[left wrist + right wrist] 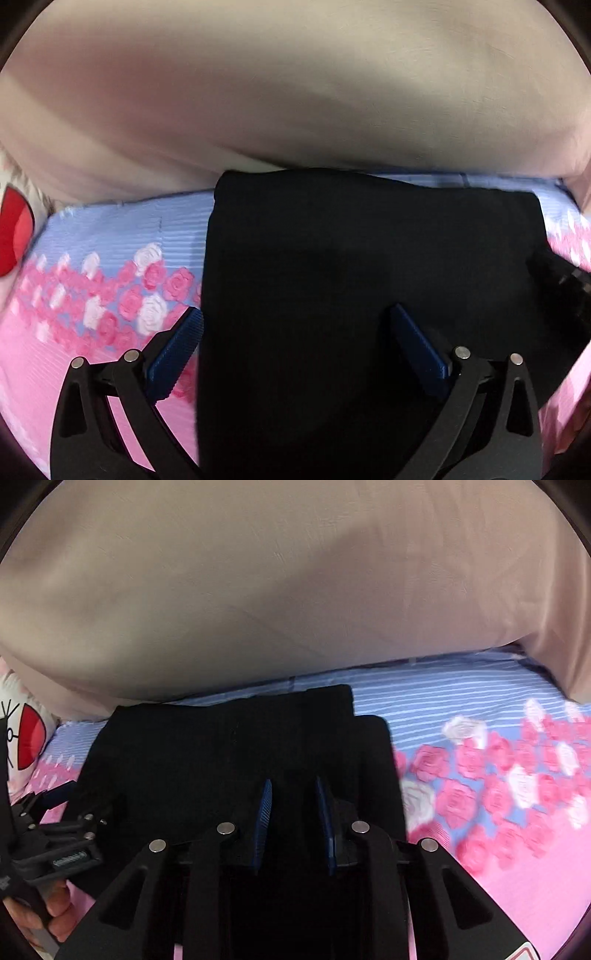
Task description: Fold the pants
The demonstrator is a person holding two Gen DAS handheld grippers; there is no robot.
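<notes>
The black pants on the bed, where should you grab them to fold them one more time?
Probably the near edge of the black pants, coming from the person's side. They lie flat in a folded block on the flowered sheet, far edge close to the beige pillow. The left gripper is wide open over that near part; the right gripper is narrower.

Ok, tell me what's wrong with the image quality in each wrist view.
Left wrist view: the rose-print bedsheet is smeared by motion blur, and the black pants show as one dark mass with no visible folds. Right wrist view: the roses at right are blurred, the pants underexposed. Both views: fisheye bends the beige pillow edge; the corners are vignetted black.
</notes>
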